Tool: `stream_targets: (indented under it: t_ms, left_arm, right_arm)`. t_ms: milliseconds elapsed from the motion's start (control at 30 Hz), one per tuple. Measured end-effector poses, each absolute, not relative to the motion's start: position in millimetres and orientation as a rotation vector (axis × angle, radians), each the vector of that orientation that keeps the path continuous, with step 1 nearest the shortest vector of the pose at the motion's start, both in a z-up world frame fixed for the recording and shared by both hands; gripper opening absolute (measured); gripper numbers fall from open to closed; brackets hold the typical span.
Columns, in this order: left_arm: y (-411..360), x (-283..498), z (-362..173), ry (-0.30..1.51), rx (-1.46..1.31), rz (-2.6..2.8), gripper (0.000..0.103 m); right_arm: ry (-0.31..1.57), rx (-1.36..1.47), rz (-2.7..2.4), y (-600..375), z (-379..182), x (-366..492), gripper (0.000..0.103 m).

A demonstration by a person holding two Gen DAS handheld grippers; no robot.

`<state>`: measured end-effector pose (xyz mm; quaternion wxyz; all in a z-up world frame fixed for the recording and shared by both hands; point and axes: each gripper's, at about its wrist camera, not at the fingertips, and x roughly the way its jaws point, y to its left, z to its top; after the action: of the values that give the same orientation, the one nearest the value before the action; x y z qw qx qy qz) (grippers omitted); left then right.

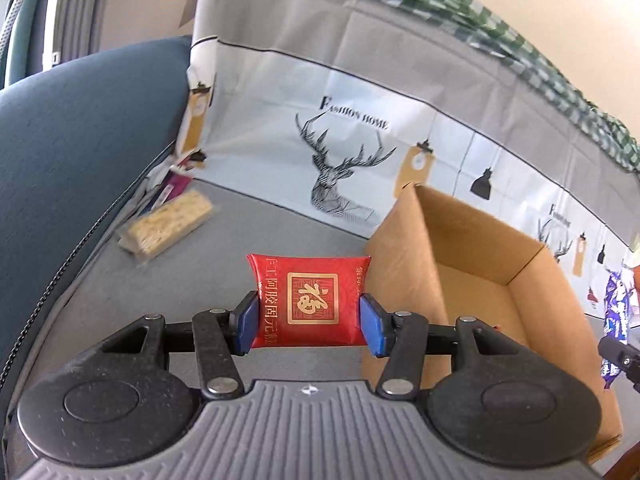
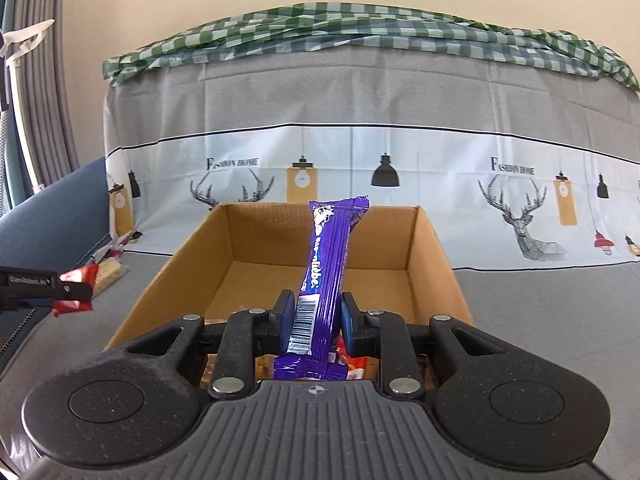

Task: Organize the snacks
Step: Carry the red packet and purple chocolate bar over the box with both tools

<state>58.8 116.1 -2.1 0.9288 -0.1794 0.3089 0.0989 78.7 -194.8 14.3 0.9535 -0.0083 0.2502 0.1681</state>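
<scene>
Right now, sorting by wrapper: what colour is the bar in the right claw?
Purple bar, clearest in the right wrist view.

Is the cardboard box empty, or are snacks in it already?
Not empty. The cardboard box has snack wrappers showing at its near end, under the right gripper.

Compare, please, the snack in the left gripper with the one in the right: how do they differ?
The red packet is squat, pillow-shaped, with gold characters; the purple bar is long and slim with a barcode. The red packet is beside the cardboard box; the purple bar is above it. Both are clamped between blue pads.
</scene>
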Motion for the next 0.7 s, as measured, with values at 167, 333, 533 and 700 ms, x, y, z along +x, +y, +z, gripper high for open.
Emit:
stream_targets:
  t_ms: [167, 333, 533, 700]
  left_arm:
    - [110.4, 57.9, 2.9, 0.604, -0.370, 0.176, 0.057]
    - [101.5, 58.3, 9.8, 0.561, -0.353, 0.145, 0.057]
    - [81.9, 57.3, 16.3, 0.518, -0.330, 0.103, 0.057]
    - [59.0, 53.9, 24.3, 0.464, -0.280, 0.043, 0.057]
  right_arm:
    - [0.513, -0.008, 0.309, -205.2, 12.4, 80.5, 0.025]
    - [0.515, -0.008, 0.297, -206.8, 10.8, 82.0, 0.025]
    - [0.503, -0.036, 0.313, -195.8, 11.7, 82.9, 0.025]
    - [0.495, -0.060, 0.321, -189.6, 12.4, 82.0, 0.025]
